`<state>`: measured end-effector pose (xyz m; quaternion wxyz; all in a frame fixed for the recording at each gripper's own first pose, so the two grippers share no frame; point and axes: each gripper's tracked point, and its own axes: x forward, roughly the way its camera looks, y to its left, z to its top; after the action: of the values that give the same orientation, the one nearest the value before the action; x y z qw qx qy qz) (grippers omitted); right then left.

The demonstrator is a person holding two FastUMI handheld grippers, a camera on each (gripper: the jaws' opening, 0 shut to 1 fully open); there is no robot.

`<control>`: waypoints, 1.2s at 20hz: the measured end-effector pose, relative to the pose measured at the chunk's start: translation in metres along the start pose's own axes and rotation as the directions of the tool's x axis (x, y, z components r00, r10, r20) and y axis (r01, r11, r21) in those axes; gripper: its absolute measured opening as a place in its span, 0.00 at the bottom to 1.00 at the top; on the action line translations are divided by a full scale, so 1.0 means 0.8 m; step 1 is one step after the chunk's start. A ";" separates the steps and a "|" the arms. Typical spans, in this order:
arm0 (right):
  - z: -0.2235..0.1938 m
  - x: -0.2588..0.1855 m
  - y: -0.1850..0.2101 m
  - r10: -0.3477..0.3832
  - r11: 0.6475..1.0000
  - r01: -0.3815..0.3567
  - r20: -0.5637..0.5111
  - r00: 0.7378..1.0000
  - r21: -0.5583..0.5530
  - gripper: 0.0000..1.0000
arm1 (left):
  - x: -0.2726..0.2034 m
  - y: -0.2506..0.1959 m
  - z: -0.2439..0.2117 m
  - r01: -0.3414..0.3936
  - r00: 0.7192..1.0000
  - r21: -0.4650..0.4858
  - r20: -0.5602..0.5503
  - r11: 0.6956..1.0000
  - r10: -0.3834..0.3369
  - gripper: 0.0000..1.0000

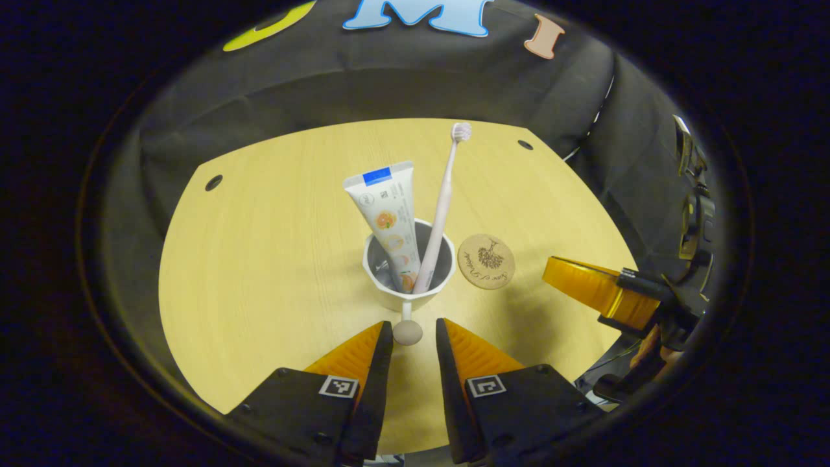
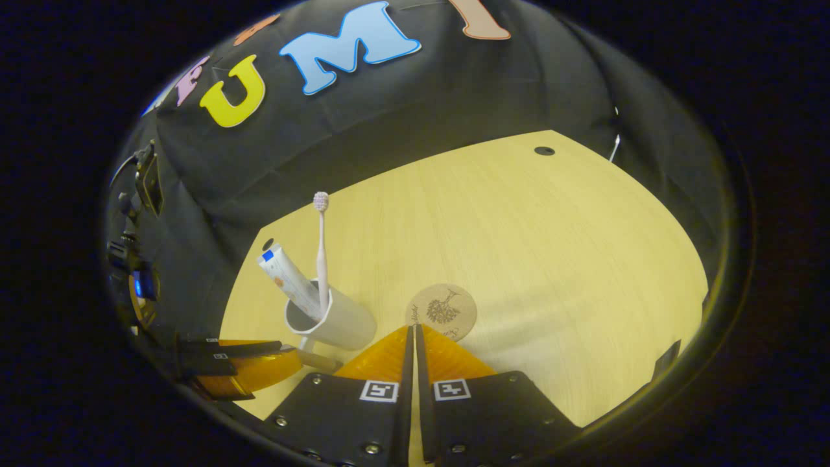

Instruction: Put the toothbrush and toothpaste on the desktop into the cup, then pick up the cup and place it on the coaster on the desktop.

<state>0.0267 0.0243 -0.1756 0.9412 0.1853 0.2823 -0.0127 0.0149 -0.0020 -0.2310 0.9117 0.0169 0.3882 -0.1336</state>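
1. The cup [image 1: 408, 272] stands mid-bench [image 1: 259, 272], well clear of every edge, holding the toothbrush [image 1: 444, 201] and toothpaste [image 1: 389, 217].
2. The coaster [image 1: 486, 261] lies bare just beside the cup.
3. The left claw [image 1: 414, 337] is spread around the cup's handle knob [image 1: 408, 332].
4. The right claw [image 2: 413, 337] is pressed together, empty, over the coaster's near edge.

Booth with a wooden table

The table [image 1: 259, 259] is pale wood with a curved edge and small dark round holes [image 1: 213, 182] near its far rim. Black cloth [image 2: 402, 110] hangs behind it as the wall. Dark gear [image 2: 139, 194] on a stand sits at the side, too dim to identify.
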 end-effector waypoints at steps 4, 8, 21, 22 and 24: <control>-0.004 -0.007 -0.019 -0.018 0.999 0.018 -0.006 1.000 0.031 0.06 | 0.024 0.007 -0.005 -0.022 0.996 -0.007 -0.085 1.000 0.022 0.45; -0.006 -0.017 -0.047 -0.052 0.996 0.052 -0.006 0.999 0.068 0.06 | 0.047 0.017 -0.008 -0.047 0.989 -0.001 -0.142 0.999 0.046 0.47; -0.008 -0.030 -0.107 -0.127 0.980 0.130 -0.032 0.991 0.147 0.06 | 0.085 0.018 -0.020 -0.064 0.979 0.035 -0.191 0.997 0.070 0.37; -0.008 -0.031 -0.108 -0.125 0.981 0.129 -0.034 0.992 0.148 0.06 | 0.084 0.017 -0.020 -0.061 0.980 0.037 -0.187 0.997 0.067 0.36; -0.009 -0.030 -0.109 -0.125 0.981 0.129 -0.038 0.991 0.147 0.06 | 0.085 0.015 -0.018 -0.062 0.983 0.037 -0.173 0.997 0.067 0.35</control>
<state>-0.0087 -0.0562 -0.1978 0.9177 0.2371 0.3053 -0.0912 0.0531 -0.0043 -0.2903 0.8776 0.0556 0.4637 -0.1081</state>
